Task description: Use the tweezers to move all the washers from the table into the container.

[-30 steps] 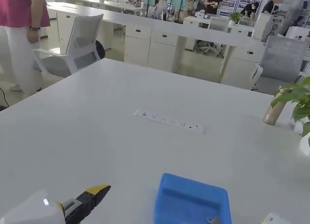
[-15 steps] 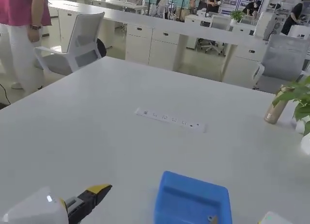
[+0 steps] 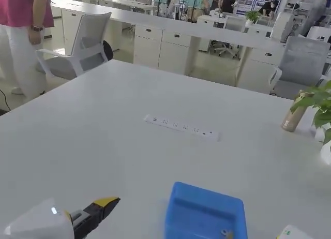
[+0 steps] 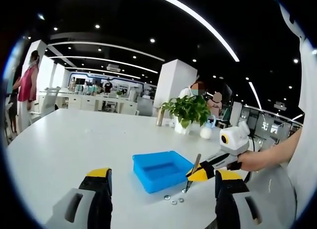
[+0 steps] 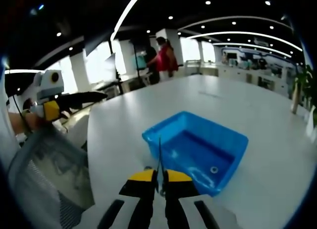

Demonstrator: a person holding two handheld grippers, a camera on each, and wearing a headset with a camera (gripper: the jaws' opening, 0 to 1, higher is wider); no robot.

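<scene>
right gripper (image 5: 159,178), jaws clamped on thin steel tweezers (image 5: 159,148); left gripper (image 4: 162,174), jaws apart, empty. three small flat metal washers (image 4: 174,200) lie on the smooth white worktop (image 3: 155,161), just beside the blue plastic container (image 4: 151,182); another washer (image 5: 214,169) lies inside. washers probably light, stiff, slippery: pinch across the ring, one tip through the hole.

Open table (image 3: 129,120) beyond the container (image 3: 204,210); plant (image 3: 316,107) and bottle (image 3: 292,117) far right
</scene>
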